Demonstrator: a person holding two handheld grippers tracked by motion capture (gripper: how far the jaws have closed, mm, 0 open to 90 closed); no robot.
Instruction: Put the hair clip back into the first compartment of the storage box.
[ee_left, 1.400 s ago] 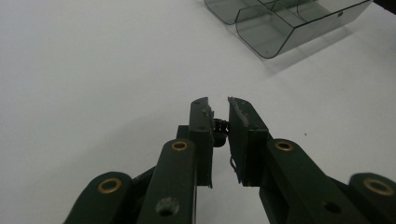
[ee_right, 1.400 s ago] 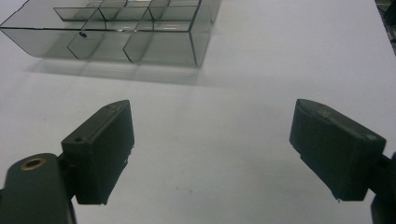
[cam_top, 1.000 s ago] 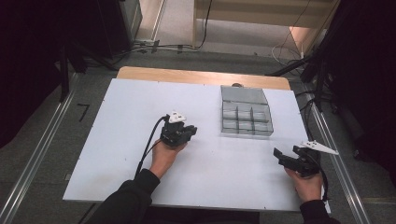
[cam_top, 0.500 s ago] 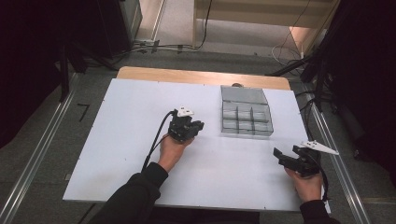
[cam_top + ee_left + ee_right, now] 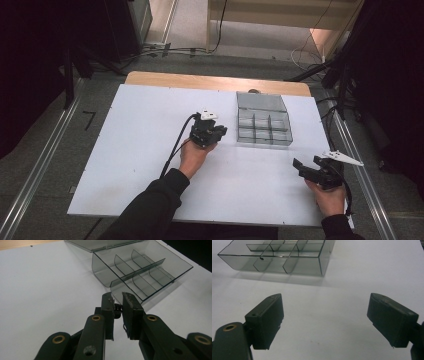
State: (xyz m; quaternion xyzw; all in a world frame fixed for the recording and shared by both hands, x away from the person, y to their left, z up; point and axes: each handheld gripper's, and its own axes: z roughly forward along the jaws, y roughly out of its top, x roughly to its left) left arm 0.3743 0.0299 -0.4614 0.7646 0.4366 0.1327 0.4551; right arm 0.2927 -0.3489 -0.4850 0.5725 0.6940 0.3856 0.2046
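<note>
The white table lies bare across its whole left half and along the near edge, so a hand could sweep there freely. The one obstacle is the clear divided box at the far right, its lid open toward the back. The left gripper sits just beside the box's left wall; the right gripper has open table ahead.

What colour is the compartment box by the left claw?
Smoky grey, see-through plastic; the compartment box shows best in the left gripper view.
</note>
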